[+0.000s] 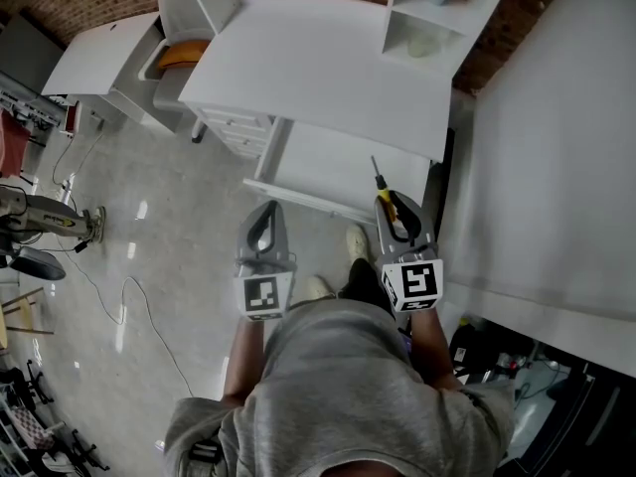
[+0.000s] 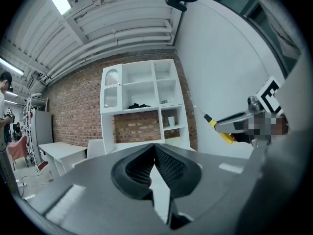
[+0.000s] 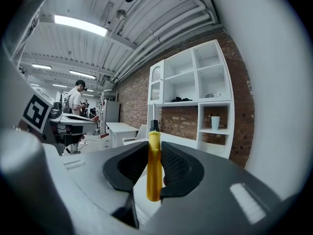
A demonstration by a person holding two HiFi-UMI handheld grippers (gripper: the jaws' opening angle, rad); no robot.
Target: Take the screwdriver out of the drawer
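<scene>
One screwdriver, with a yellow handle, a black collar and a thin metal shaft, is pinched by its handle between the jaws of the right gripper. It lies along the jaws with its tip pointing away from the person, in the air before the white desk. Of the two grippers, the left gripper has its jaws pressed together on nothing. The white shelf unit holds one pale cup in a lower right compartment and a dark heap on a middle shelf.

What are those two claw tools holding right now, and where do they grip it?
The right gripper holds a screwdriver by its yellow handle, with the shaft sticking out ahead. The left gripper is shut on nothing.
</scene>
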